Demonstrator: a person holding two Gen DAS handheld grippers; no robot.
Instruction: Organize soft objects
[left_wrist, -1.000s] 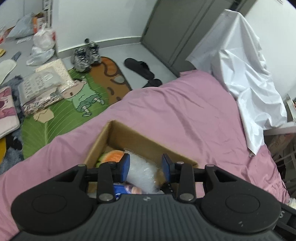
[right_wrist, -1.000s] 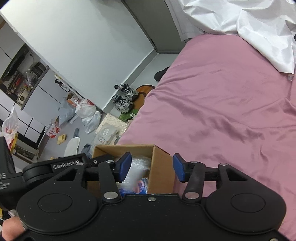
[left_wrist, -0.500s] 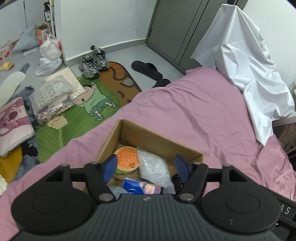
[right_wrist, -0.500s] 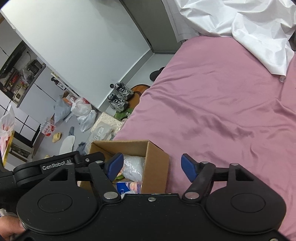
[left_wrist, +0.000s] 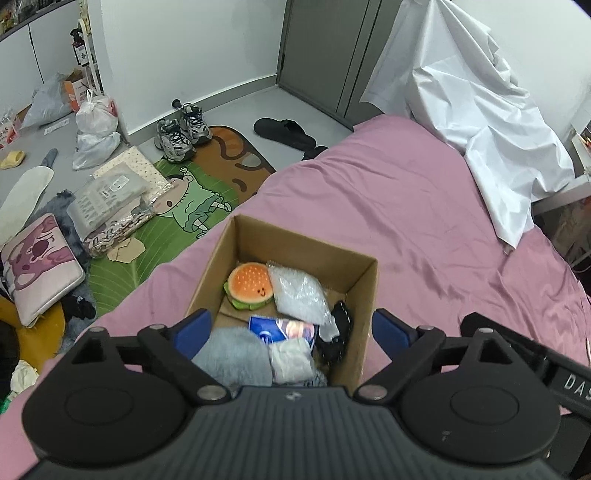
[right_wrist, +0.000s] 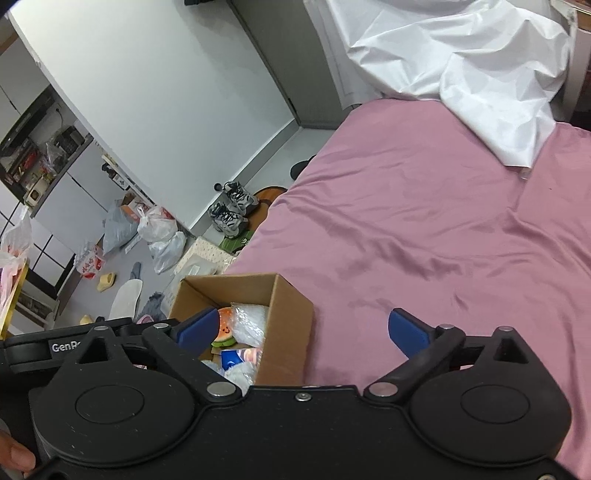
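Observation:
An open cardboard box (left_wrist: 364, 291) stands on the pink bed. Inside lie a plush burger (left_wrist: 250, 284), a bubble-wrap bag (left_wrist: 301, 295), a blue packet (left_wrist: 282, 329), a grey soft item (left_wrist: 232, 356) and a black item (left_wrist: 338, 332). My left gripper (left_wrist: 291, 330) is open and empty, just above the box's near end. The box also shows in the right wrist view (right_wrist: 286, 317). My right gripper (right_wrist: 301, 330) is open and empty, straddling the box's right wall.
The pink bed sheet (left_wrist: 406, 206) spreads right and far. A white sheet (left_wrist: 480, 110) drapes over something at the bed's far end. The floor at left holds a cartoon mat (left_wrist: 166, 229), sneakers (left_wrist: 181, 133), a slipper (left_wrist: 284, 131), bags and a pink cushion (left_wrist: 37, 258).
My left gripper has let go of the bubble-wrap bag, which now lies in the box, and has opened wide and pulled back. My right gripper has also opened wider.

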